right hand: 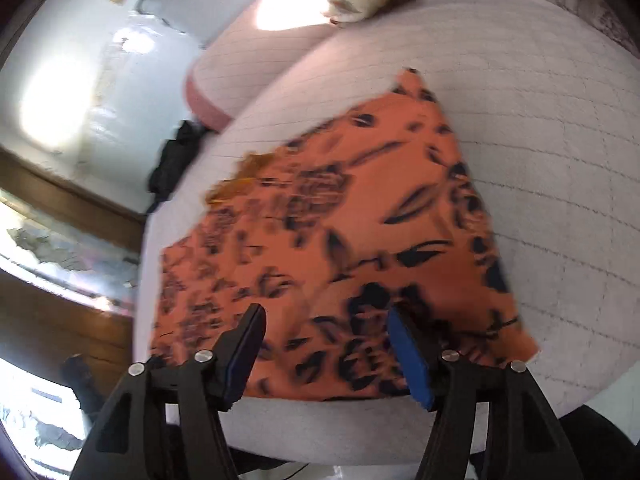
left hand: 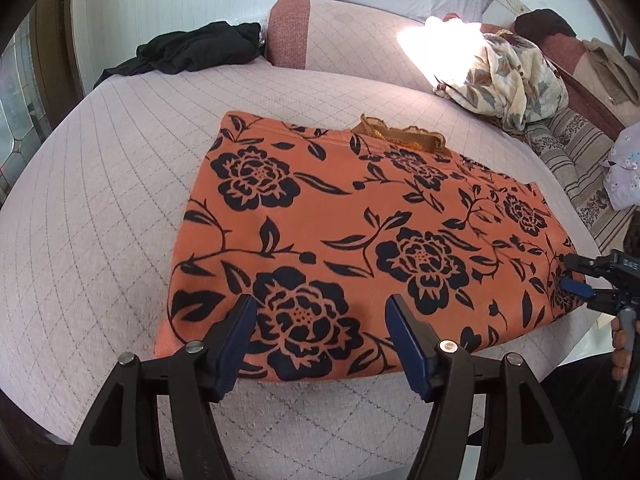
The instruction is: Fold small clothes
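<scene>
The left gripper [left hand: 320,332] is held spread and empty over the near edge of the orange floral garment [left hand: 352,232], which is laid flat on the quilted bed cover [left hand: 100,200]. The right gripper [right hand: 324,344] is likewise spread and empty above the garment's near right corner. If only the top layer is pinched, an uneven fold could result; the cover could be snagged too.

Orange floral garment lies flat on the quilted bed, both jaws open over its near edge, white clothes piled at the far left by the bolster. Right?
Not quite: the pile at the far left by the bolster is black, not white, as the left wrist view shows. The rest holds: the orange floral garment lies flat on the quilted bed, left gripper and right gripper open over its near edge.
</scene>
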Demonstrator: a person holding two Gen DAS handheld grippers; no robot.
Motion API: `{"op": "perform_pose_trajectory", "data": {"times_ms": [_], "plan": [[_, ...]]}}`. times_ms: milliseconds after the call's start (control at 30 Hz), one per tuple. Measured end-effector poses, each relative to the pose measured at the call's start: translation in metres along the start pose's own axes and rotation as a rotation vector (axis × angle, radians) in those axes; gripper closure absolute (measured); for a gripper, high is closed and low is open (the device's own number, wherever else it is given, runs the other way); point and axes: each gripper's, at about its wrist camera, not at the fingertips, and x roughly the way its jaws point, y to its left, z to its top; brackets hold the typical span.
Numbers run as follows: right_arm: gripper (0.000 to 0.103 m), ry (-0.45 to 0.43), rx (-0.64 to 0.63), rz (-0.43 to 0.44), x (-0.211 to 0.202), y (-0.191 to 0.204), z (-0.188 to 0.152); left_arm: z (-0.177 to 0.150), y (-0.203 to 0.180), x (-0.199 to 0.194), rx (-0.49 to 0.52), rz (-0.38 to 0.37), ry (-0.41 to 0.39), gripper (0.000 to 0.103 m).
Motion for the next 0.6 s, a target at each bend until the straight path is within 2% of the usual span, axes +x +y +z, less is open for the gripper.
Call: {"op": "perform_pose_trajectory", "data": {"times_ms": [67,233,300,367,433,600], "plan": [[0.038,0.0,0.102,0.04,-0.003,-0.011,0.003,-0.001,0.0,0.002,0.01,0.015,0.011,0.036],[0.037,-0.039,-0.074,0.058,-0.023,0.029,0.011,0.004,-0.002,-0.002,0.009,0.005,-0.038,0.036],[0.036,-0.029,-0.056,0.054,-0.015,0.028,0.017,0.004,-0.002,0.005,0.007,0.012,-0.022,0.034],[0.036,0.006,-0.006,0.005,0.002,0.012,0.025,0.002,0.001,0.015,0.006,0.022,0.012,0.034],[0.036,0.029,0.051,0.029,0.008,0.004,0.029,0.0,0.001,0.019,0.021,0.025,0.015,0.034],[0.035,-0.017,-0.064,0.057,-0.012,0.04,0.043,0.006,-0.002,0.008,0.021,0.022,-0.066,0.034]]}}
